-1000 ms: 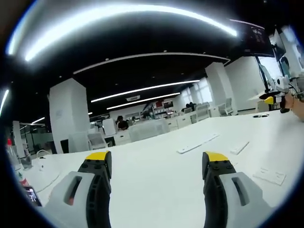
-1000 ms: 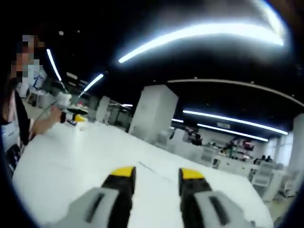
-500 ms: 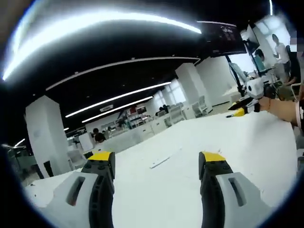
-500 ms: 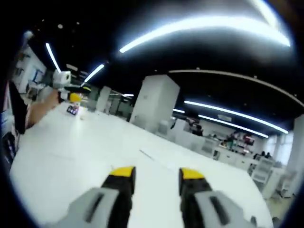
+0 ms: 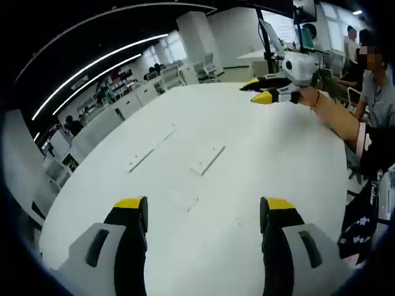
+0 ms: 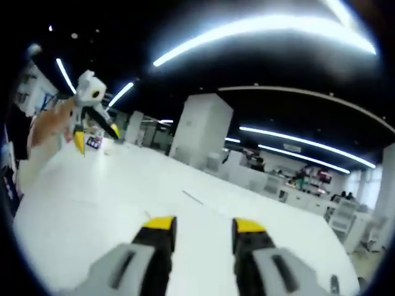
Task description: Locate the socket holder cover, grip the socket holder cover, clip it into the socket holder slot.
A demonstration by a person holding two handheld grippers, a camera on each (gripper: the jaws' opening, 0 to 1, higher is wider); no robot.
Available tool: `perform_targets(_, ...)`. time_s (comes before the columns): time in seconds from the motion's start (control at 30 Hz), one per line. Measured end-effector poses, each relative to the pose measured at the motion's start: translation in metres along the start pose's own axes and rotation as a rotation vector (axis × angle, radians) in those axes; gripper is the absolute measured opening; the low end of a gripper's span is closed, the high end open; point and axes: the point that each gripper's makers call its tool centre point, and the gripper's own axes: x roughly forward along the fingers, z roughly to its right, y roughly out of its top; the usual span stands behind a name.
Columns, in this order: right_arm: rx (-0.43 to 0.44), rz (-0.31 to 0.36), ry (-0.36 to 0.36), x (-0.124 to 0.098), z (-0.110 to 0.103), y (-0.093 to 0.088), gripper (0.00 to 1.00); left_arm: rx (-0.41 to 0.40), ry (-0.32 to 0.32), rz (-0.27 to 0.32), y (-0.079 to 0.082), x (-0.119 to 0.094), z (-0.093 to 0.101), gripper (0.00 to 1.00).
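On the white table (image 5: pixel 278 154) lie a long thin white strip (image 5: pixel 150 150), a shorter and wider white strip (image 5: pixel 208 160) and a small flat white piece (image 5: pixel 184 198). I cannot tell which one is the socket holder cover. My left gripper (image 5: pixel 203 206) hovers open above the near part of the table, its yellow-tipped jaws wide apart with nothing between them. It also appears in the right gripper view, where a hand holds the left gripper (image 6: pixel 97 137) pointing down. My right gripper (image 6: pixel 205 225) is open and holds nothing. At the table's far side a hand holds the right gripper (image 5: pixel 258 90).
A person (image 5: pixel 375 74) sits at the right edge of the table, with dark fabric (image 5: pixel 364 209) below. A thin strip (image 6: pixel 192 197) lies mid-table in the right gripper view. Office desks and chairs (image 5: pixel 117 105) and a white pillar (image 6: pixel 200 139) stand beyond the table.
The left gripper view has tilted down from the ceiling onto the table, so the white strips now show. In the right gripper view the left gripper has swung to point downward. Both stay open.
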Motion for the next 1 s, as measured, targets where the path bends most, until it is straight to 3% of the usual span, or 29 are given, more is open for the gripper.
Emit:
perform_targets(0.07, 0.000, -0.006, 0.000, 0.001, -0.001, -0.001, 0.38, -0.019, -0.044, -0.106, -0.015, 0.010, 0.015, 0.73)
perform_targets(0.13, -0.003, -0.012, 0.000, 0.001, -0.002, -0.002, 0.37, -0.022, -0.048, -0.203, -0.028, 0.020, 0.020, 0.73)
perform_targets(0.37, -0.010, -0.028, 0.009, 0.004, -0.007, -0.005, 0.37, -0.098, -0.064, -0.437, -0.069, 0.039, 0.039, 0.69)
perform_targets(0.5, -0.016, -0.033, 0.012, 0.005, -0.008, -0.006, 0.37, -0.124, -0.061, -0.493, -0.077, 0.048, 0.046, 0.64)
perform_targets(0.67, -0.024, -0.026, 0.015, 0.005, -0.011, -0.003, 0.37, -0.188, -0.053, -0.604, -0.092, 0.055, 0.052, 0.63)
perform_targets(0.77, -0.025, -0.016, 0.010, 0.003, -0.008, -0.001, 0.37, -0.203, -0.039, -0.626, -0.094, 0.057, 0.048, 0.58)
perform_targets(0.87, -0.023, -0.005, 0.008, 0.002, -0.004, 0.001, 0.37, -0.255, -0.034, -0.637, -0.094, 0.057, 0.048, 0.55)
perform_targets(0.93, -0.017, 0.004, 0.001, 0.002, 0.001, 0.003, 0.36, -0.361, -0.043, -0.668, -0.095, 0.057, 0.054, 0.51)
perform_targets(1.0, -0.015, 0.003, -0.004, 0.003, 0.003, 0.002, 0.36, -0.396, -0.063, -0.671, -0.096, 0.056, 0.059, 0.46)
